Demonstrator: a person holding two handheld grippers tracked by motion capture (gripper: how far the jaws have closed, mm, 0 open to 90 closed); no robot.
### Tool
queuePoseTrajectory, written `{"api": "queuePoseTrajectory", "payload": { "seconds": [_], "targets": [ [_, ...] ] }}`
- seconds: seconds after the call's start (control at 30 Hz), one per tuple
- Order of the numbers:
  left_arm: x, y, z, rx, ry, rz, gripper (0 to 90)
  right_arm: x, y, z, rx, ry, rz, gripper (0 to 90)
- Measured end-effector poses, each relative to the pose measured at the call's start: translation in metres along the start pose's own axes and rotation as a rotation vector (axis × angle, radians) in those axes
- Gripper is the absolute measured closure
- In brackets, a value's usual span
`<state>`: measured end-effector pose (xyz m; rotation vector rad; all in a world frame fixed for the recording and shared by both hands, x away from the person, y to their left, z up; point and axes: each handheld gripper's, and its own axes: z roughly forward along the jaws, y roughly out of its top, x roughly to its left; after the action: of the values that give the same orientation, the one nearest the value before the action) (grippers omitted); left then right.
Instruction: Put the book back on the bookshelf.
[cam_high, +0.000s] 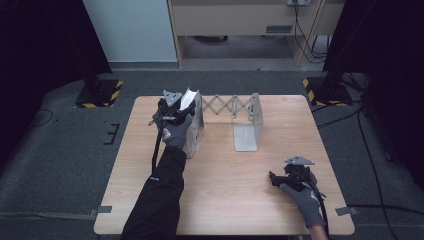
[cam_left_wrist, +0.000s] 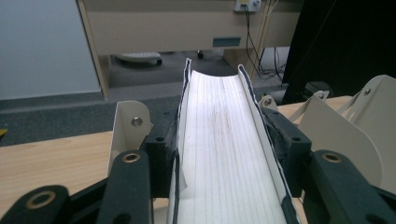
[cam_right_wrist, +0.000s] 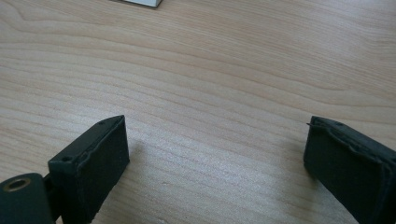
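High view: a wooden table (cam_high: 225, 200) carries an expanding metal rack (cam_high: 235, 107) near its far edge, two upright end plates joined by a scissor lattice. The left gripper (cam_high: 186, 102), held in a gloved left hand (cam_high: 175, 131), is at the rack's left end plate and holds a book (cam_high: 188, 98) by its covers, page edges showing white. The book is raised at the top of that plate, tilted. The right gripper (cam_high: 274, 178), in the gloved right hand (cam_high: 302, 197), sits low over the near right part of the table, well apart from the rack.

Left gripper view: the jaws clamp the book (cam_left_wrist: 229, 149) from both sides, pads pressed against the dark covers; the page block bows between them. Cream rack plates (cam_left_wrist: 128, 126) stand just beside each jaw. Beyond the table, floor and a desk (cam_left_wrist: 187, 23) with cables.

Right gripper view: the jaws are spread wide with nothing between them, close above bare tabletop (cam_right_wrist: 210, 84). A pale metal edge (cam_right_wrist: 140, 3) shows at the top.
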<state>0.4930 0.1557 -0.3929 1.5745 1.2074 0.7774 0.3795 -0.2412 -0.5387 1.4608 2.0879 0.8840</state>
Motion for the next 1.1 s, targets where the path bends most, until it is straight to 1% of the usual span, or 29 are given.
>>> {"api": "queuePoseTrajectory", "payload": {
  "seconds": [0.03,0.07,0.13,0.23,0.3,0.47,0.53,0.63,0.7,0.8,0.87,0.9,0.93,1.0,1.1],
  "targets": [
    [0.000,-0.001,-0.001,-0.007,-0.007,0.000,50.3,0.000,0.000,0.000,0.000,0.000,0.000,7.0],
    [0.001,-0.001,-0.001,-0.013,-0.019,-0.012,48.9,0.000,0.000,0.000,0.000,0.000,0.002,7.1],
    [0.002,-0.002,-0.005,-0.023,-0.043,-0.017,44.3,0.000,0.000,0.000,0.000,0.001,0.000,7.0],
    [0.002,-0.004,-0.017,-0.040,-0.085,-0.015,38.2,0.000,0.000,0.000,0.000,-0.001,0.002,7.1],
    [0.002,-0.007,-0.028,-0.047,-0.107,-0.003,35.6,0.000,0.000,0.000,0.001,0.001,0.000,7.0],
    [0.004,-0.024,-0.055,-0.044,-0.139,0.014,34.1,0.000,0.000,0.000,-0.002,-0.002,0.002,7.1],
    [0.005,-0.036,-0.063,-0.026,-0.144,0.033,34.1,0.000,0.000,0.000,-0.002,-0.003,0.002,7.0],
    [0.006,-0.048,-0.067,0.008,-0.150,0.040,35.7,0.001,0.000,0.000,-0.002,-0.004,0.003,7.0],
    [0.008,-0.054,-0.066,0.022,-0.159,0.023,38.3,0.001,0.000,0.000,-0.003,-0.003,0.002,7.0],
    [0.009,-0.062,-0.061,0.032,-0.161,0.005,41.4,0.001,0.000,0.000,-0.004,-0.006,0.001,6.9],
    [0.009,-0.064,-0.058,0.025,-0.163,-0.020,43.3,0.001,0.000,0.000,-0.004,-0.005,0.000,6.9],
    [0.009,-0.065,-0.056,0.021,-0.172,-0.039,43.6,0.001,0.000,0.000,-0.004,-0.005,0.000,7.0],
    [0.009,-0.066,-0.055,0.017,-0.178,-0.049,42.6,0.001,0.000,0.000,-0.004,-0.005,0.000,6.9],
    [0.005,-0.067,-0.053,0.010,-0.179,-0.051,41.7,0.001,0.000,0.000,-0.004,-0.005,0.000,6.9],
    [0.001,-0.066,-0.050,0.008,-0.179,-0.045,40.6,0.001,0.000,0.000,-0.004,-0.005,0.000,6.9]
  ]
}}
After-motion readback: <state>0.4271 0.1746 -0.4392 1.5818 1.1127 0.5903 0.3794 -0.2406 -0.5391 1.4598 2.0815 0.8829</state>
